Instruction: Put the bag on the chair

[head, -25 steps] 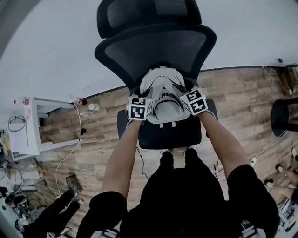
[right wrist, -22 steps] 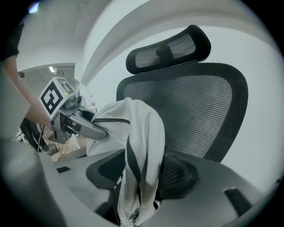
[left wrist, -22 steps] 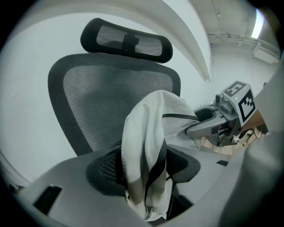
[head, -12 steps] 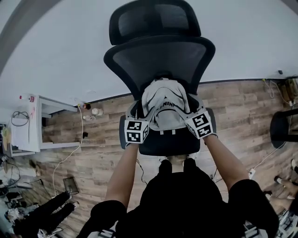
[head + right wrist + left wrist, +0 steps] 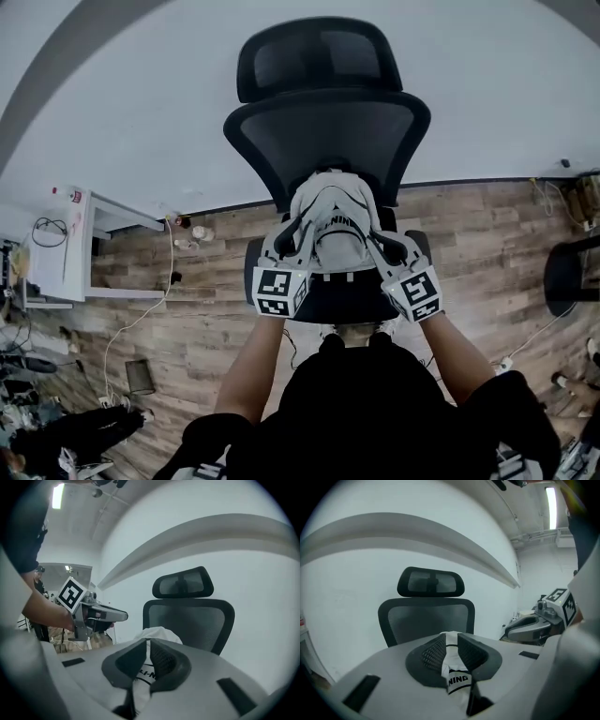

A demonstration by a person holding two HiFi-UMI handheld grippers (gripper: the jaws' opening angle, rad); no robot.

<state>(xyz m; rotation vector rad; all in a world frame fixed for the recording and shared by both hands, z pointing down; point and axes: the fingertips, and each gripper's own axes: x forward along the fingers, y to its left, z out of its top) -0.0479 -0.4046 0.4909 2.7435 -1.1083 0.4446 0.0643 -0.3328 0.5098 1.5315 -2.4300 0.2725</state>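
Observation:
A white and grey bag with black lettering rests on the seat of a black mesh office chair, leaning against its backrest. My left gripper holds the bag's left side and my right gripper its right side. Both pairs of jaws are closing with fabric between them. In the left gripper view the pads pinch a printed white strip of the bag. In the right gripper view the pads press on white bag fabric, with the chair behind.
A white desk stands at the left with cables on the wooden floor. Another dark chair is at the right edge. A white wall rises behind the chair. The person's dark-clothed legs are just below the seat.
Both grippers have drawn back from the backrest toward the seat's front edge. The bag stays on the seat.

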